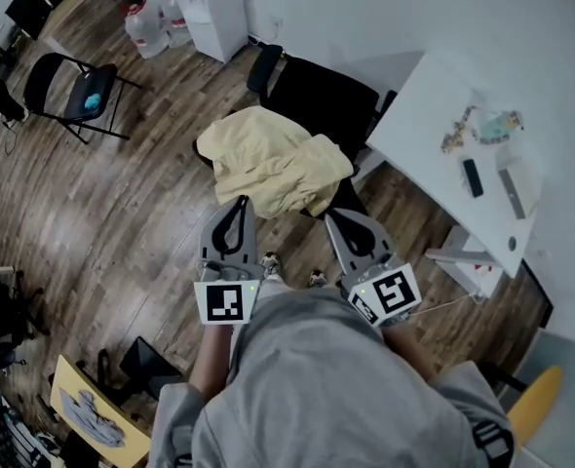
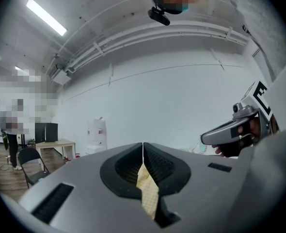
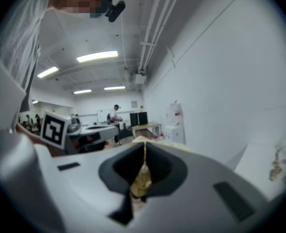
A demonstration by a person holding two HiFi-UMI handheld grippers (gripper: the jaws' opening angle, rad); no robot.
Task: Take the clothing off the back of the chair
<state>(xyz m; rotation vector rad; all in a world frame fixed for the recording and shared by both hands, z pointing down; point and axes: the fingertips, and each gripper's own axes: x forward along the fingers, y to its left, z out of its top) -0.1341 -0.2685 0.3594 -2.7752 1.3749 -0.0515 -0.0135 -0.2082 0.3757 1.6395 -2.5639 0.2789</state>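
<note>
- Yellow clothing (image 1: 268, 159) sits bunched at the centre of the head view, overlapping the lower-left side of the black chair (image 1: 322, 100).
- Left gripper (image 1: 239, 205), just below the clothing, has its jaws clamped together on a fold of it.
- Right gripper (image 1: 333, 218), lower right of the clothing, pinches another fold between closed jaws.

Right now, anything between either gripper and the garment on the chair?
Nothing visible: both are shut on the yellow garment. The left gripper and right gripper each pinch a fold between their fingers. The black chair shows just beyond it; a white table stands close on the right.
</note>
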